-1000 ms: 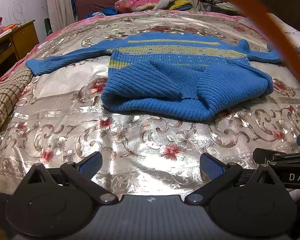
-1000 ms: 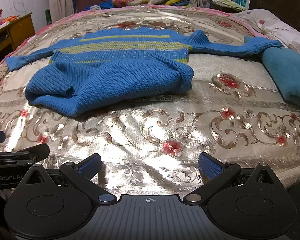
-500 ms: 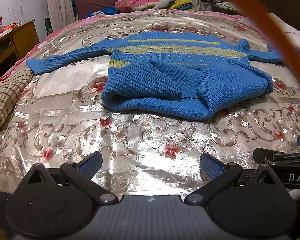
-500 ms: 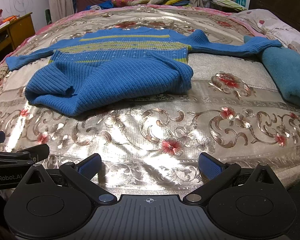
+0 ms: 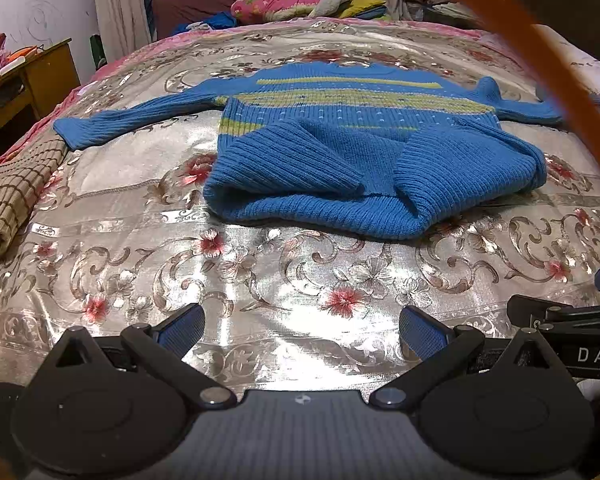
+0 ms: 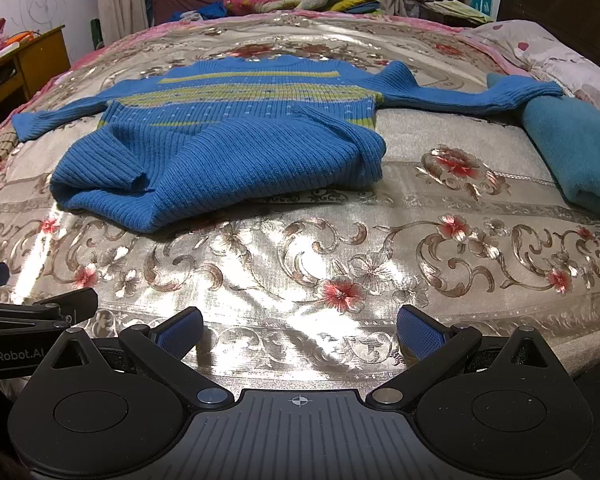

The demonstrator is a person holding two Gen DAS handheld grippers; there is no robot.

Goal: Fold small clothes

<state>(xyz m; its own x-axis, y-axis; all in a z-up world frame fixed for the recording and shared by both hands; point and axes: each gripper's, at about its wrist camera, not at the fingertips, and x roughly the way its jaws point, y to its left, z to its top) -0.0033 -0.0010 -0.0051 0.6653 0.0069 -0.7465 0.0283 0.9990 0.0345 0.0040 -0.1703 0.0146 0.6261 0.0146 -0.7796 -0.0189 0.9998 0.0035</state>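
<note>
A small blue knit sweater (image 5: pixel 352 148) with yellow-green stripes lies on the bed, its lower part folded up in a rumpled double layer and both sleeves spread out sideways. The right wrist view shows the same sweater (image 6: pixel 228 140) left of centre. My left gripper (image 5: pixel 300 330) hovers open over the bedspread near the front edge, well short of the sweater, nothing between its blue pads. My right gripper (image 6: pixel 298 330) is likewise open and holds nothing, close beside the left one.
The bed carries a shiny silver floral bedspread (image 6: pixel 340 256). A folded teal cloth (image 6: pixel 576 152) lies at the right, under the sweater's right cuff. A brown checked cloth (image 5: pixel 12 196) lies at the left edge. A wooden desk (image 5: pixel 24 92) stands left of the bed. An orange strap (image 5: pixel 540 64) crosses the left wrist view.
</note>
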